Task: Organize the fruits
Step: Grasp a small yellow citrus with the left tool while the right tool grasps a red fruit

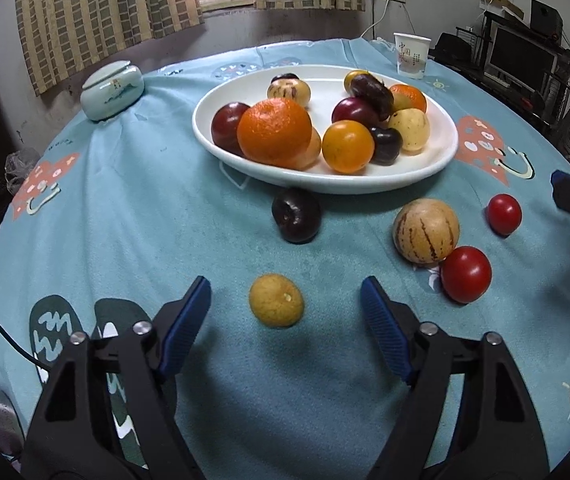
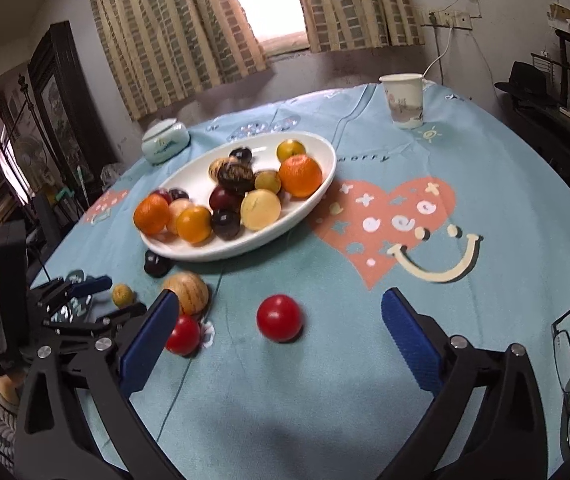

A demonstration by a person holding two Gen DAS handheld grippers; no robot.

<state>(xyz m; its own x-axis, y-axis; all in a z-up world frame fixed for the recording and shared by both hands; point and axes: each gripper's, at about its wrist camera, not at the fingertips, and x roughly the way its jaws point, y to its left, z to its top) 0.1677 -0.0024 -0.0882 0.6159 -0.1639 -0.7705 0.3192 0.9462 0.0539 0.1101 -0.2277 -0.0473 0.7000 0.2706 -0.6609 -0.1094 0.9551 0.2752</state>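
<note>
A white oval plate [image 1: 325, 188] [image 2: 245, 250] holds several oranges, plums and pale fruits. On the blue tablecloth in front of it lie a dark plum [image 1: 296, 215], a striped pale fruit [image 1: 425, 230], two red tomatoes [image 1: 465, 274] [image 1: 504, 214] and a small yellow fruit [image 1: 276, 300]. My left gripper [image 1: 285, 284] is open, and the yellow fruit sits between its fingers without touching the pads. My right gripper [image 2: 280, 296] is wide open around one red tomato [image 2: 279, 317], also untouched. The other tomato [image 2: 182, 335] lies beside its left finger.
A paper cup [image 1: 411, 55] [image 2: 403, 100] stands at the back right of the table and a pale lidded jar [image 1: 111, 90] [image 2: 165, 140] at the back left. A pair of glasses [image 2: 569, 352] lies near the right edge. The round table drops off on all sides.
</note>
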